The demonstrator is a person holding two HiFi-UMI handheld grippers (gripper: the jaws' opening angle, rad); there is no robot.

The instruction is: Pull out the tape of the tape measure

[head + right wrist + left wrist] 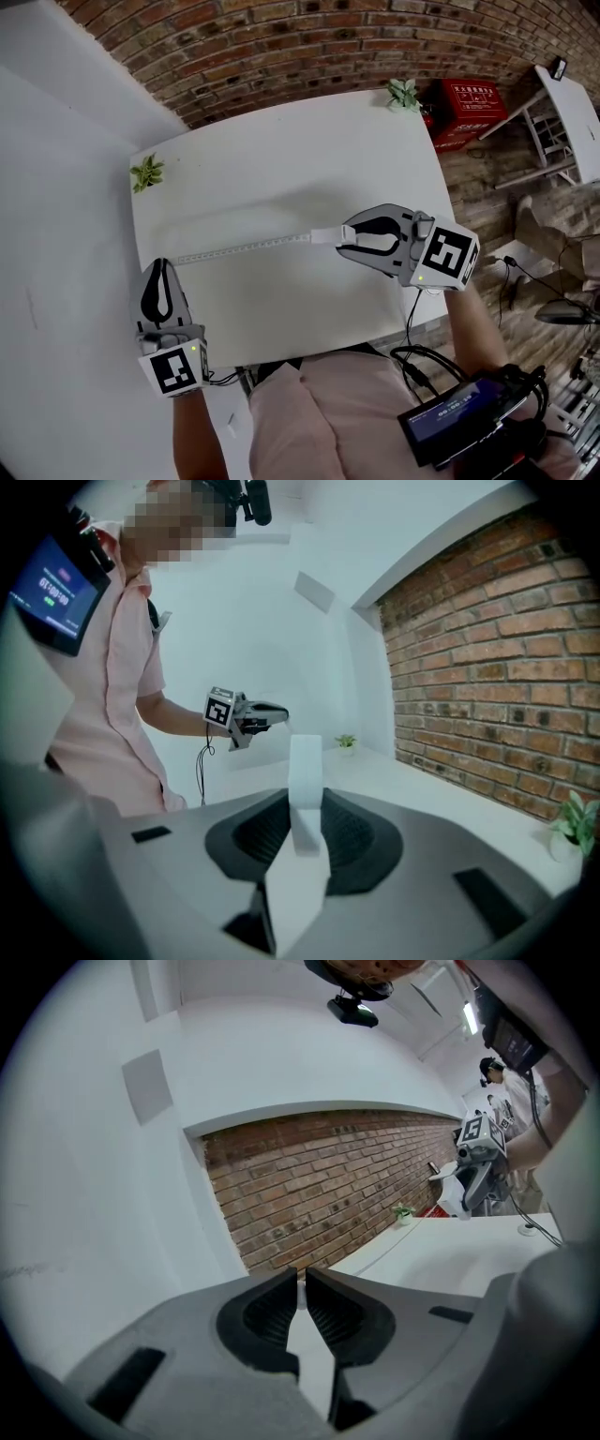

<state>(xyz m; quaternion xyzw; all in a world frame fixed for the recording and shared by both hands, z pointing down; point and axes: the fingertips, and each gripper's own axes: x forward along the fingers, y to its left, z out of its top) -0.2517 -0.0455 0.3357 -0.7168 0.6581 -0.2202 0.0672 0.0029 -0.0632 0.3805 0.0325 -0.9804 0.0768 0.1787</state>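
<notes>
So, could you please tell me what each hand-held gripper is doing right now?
Left hand-held gripper: closed on the end of the tape.
Right hand-held gripper: closed on the white tape measure case.

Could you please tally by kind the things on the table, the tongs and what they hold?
2 plants
1 tape measure
2 tongs
Total: 5

Your right gripper (343, 237) hides most of the tape measure case (326, 235); markings on the tape (244, 249) are too small to read, its end buried in your left gripper (161, 264).
</notes>
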